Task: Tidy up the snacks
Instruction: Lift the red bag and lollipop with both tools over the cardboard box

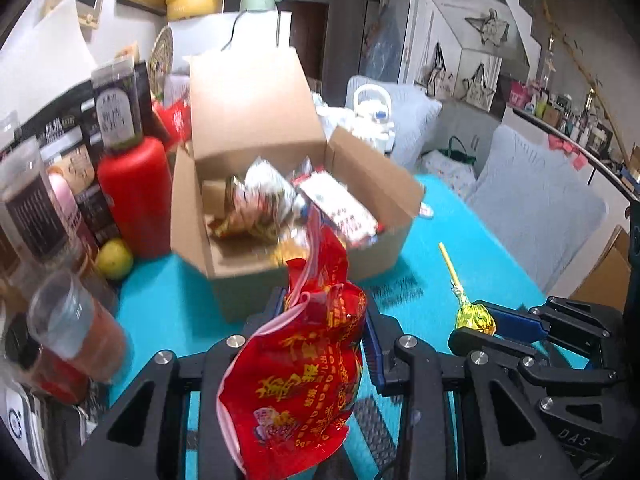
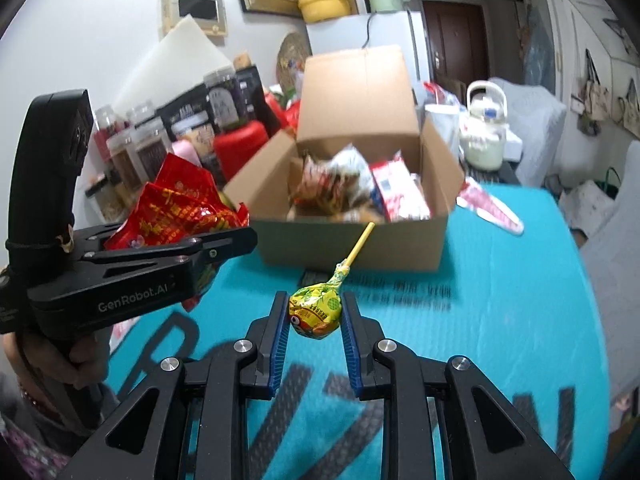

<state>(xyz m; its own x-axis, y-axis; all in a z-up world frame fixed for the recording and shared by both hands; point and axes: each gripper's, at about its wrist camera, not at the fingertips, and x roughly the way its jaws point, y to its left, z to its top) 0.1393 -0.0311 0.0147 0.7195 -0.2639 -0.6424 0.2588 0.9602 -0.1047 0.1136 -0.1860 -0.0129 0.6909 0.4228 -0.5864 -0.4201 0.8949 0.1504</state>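
My left gripper point(image 1: 325, 308) is shut on a red snack bag point(image 1: 304, 360) with yellow print and holds it above the teal table, just short of the open cardboard box point(image 1: 256, 280). The box holds several snack packets point(image 1: 264, 204). My right gripper point(image 2: 315, 312) is shut on a yellow-wrapped lollipop point(image 2: 316, 310), stick pointing at the box point(image 2: 352, 246). The right wrist view also shows the left gripper point(image 2: 224, 244) with the red bag point(image 2: 180, 212), left of the box. The lollipop point(image 1: 474, 316) in the right gripper shows in the left wrist view.
Jars, a red bottle point(image 1: 134, 196) and a yellow-green fruit point(image 1: 115, 258) crowd the table's left side. A red-and-white packet point(image 2: 490, 208) lies on the teal table point(image 2: 500, 340) right of the box. A white kettle point(image 2: 484, 128) stands behind it.
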